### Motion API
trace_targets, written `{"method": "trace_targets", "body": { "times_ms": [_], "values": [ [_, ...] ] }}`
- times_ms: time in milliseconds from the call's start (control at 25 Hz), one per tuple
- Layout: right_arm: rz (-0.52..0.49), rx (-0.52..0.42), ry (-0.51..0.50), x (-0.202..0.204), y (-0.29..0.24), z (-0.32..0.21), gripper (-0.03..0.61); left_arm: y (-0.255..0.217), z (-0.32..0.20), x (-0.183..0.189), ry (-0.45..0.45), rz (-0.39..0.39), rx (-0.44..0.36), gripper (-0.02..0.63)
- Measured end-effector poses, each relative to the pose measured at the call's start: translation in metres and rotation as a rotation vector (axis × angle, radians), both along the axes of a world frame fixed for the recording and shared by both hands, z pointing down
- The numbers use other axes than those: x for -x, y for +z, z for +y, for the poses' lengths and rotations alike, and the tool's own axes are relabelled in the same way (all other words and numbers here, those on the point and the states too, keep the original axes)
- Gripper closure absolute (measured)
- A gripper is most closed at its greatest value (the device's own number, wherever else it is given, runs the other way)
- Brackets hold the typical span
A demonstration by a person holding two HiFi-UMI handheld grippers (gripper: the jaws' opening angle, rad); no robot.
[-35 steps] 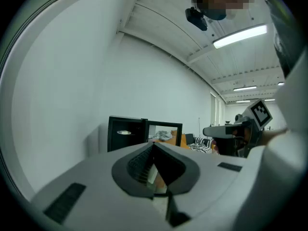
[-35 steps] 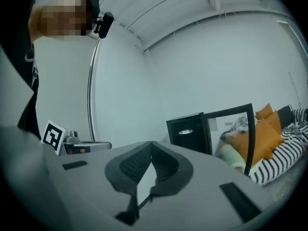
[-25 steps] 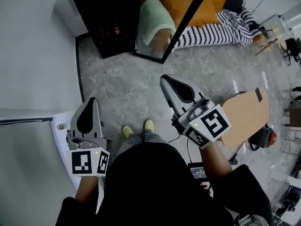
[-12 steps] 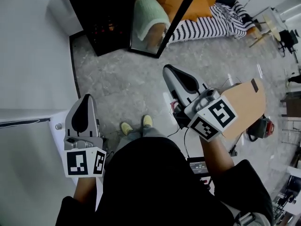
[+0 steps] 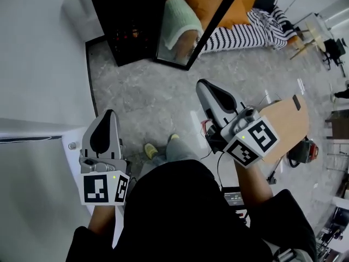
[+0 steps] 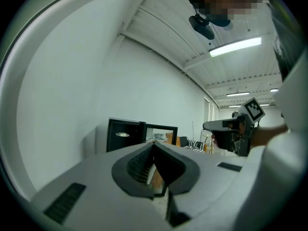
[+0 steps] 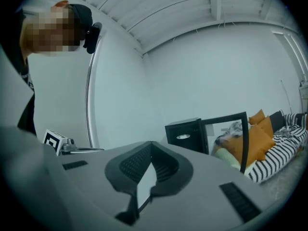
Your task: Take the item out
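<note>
The left gripper [image 6: 154,144] has its fingers [image 6: 137,163] clenched tip to tip, with nothing between the ribbed pads and nothing touching them. The right gripper [image 7: 151,143] is likewise closed on air. Its fingers [image 7: 166,167] meet at the tips, leaving only a thin slit lower down. Both are held out over the grey floor [image 5: 147,97], side by side and apart.

Well ahead of both sets of fingertips stands a black cabinet [image 5: 128,21], its dark-framed door [image 5: 188,29] swung open on the right gripper's side. A white round item [image 6: 122,134] sits inside the cabinet, in its upper part, far beyond the left fingertips and untouched. Past the door, ahead and right of the right fingers, orange cushions [image 5: 218,4] lie on a striped cover [image 5: 245,34].
</note>
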State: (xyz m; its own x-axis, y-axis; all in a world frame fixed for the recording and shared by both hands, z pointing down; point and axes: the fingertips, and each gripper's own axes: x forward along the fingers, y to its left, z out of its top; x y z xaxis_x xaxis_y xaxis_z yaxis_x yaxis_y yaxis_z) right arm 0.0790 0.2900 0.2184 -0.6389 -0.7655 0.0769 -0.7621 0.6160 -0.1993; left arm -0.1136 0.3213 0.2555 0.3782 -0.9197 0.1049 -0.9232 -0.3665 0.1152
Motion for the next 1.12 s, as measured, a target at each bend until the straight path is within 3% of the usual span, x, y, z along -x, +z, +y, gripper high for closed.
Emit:
{"method": "trace_targets", "body": {
  "times_ms": [360,520,760,1120],
  "values": [
    [-0.012,0.015,-0.062,0.025,0.003,0.010,0.572,0.000,0.009,0.021,-0.040,0.000,-0.010,0.606],
    [0.020,0.013,-0.100,0.035,0.004,0.008,0.572,-0.003,0.007,0.023,-0.050,-0.002,-0.016,0.606],
    [-0.014,0.035,-0.111,0.037,0.014,0.005,0.572,-0.003,0.006,0.020,-0.046,-0.016,-0.024,0.606],
    [-0.039,0.061,-0.134,0.042,0.034,-0.052,0.573,0.010,-0.044,0.022,-0.061,-0.036,-0.002,0.606]
  ]
}}
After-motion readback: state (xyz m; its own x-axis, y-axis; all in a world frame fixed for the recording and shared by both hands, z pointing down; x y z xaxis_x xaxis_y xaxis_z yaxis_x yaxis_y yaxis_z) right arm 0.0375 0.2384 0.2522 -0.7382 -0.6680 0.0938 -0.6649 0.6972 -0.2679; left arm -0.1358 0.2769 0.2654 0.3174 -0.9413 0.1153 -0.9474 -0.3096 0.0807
